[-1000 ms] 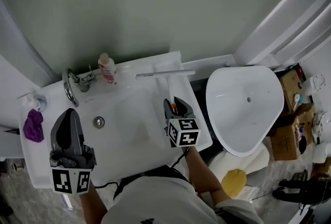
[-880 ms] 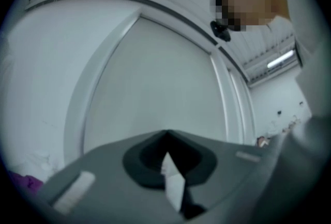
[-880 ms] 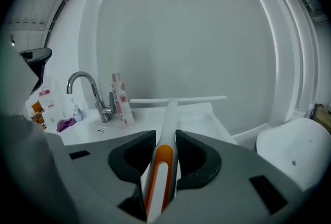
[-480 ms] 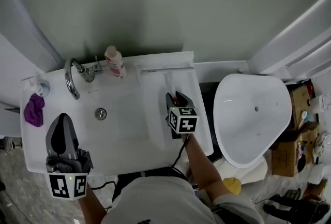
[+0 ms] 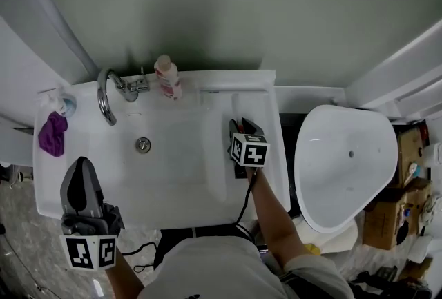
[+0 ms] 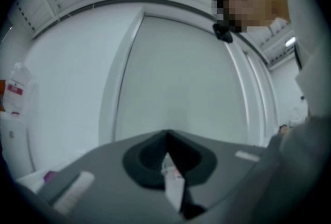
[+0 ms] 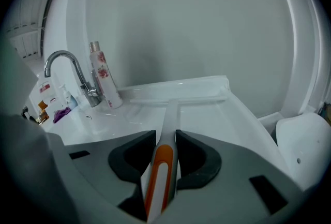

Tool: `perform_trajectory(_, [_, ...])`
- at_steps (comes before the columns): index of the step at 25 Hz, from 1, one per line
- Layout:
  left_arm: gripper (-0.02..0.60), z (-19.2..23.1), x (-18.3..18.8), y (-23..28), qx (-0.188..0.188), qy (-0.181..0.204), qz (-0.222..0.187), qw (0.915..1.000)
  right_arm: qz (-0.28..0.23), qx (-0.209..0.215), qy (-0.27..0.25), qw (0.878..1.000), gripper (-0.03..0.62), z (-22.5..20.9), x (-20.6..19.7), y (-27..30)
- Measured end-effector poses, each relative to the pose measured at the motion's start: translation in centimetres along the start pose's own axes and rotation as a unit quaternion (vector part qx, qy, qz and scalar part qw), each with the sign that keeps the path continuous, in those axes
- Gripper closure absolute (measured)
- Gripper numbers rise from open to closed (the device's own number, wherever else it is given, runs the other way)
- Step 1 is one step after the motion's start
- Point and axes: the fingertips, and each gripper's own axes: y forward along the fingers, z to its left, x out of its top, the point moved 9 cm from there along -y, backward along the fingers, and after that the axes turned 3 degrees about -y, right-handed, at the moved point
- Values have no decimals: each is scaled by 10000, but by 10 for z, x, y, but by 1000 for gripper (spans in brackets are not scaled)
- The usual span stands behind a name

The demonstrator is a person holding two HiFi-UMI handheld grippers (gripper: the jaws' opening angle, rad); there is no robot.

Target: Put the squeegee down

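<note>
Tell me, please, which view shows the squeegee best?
The right gripper view: the squeegee fills the centre, its orange-striped handle clamped in the right gripper, blade at the back of the sink. The head view shows it only as a faint white shape; the left gripper view, not at all.

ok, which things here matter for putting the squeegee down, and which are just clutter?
In the job:
- squeegee
- right gripper, shut on it
- sink, likely landing spot

Lying about:
- tap
- bottle
- purple cloth
- soap pump
</note>
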Motion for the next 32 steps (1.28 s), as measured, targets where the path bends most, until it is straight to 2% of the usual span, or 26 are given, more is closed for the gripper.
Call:
perform_trajectory(6, [574,6,1,-8,184,15,49,9998,232,-69,-58,9997,474,3,0,12])
perform_trajectory(16, [574,11,2,-18,223,16,17,9997,356,-284,-248,9987,465,7,-2,12])
perform_trajectory(24, [574,25,5,-17,-75,-80,-101,9999,-264,-438,-290,9983,458,19,6,-24])
perform_trajectory(27, [574,29,6,-12,-327,-138,-171,9992,-508,-475,-299,9971,515,29,8,-43])
perform_trajectory(29, [574,29,7,-9,-513,-170,-199,9983,-721,-535,-245,9957,591,35,8,-58])
perform_trajectory(32, [574,30,7,-5,-763,-223,-229,9966,-1027,-549,-158,9931,592,45,8,-80])
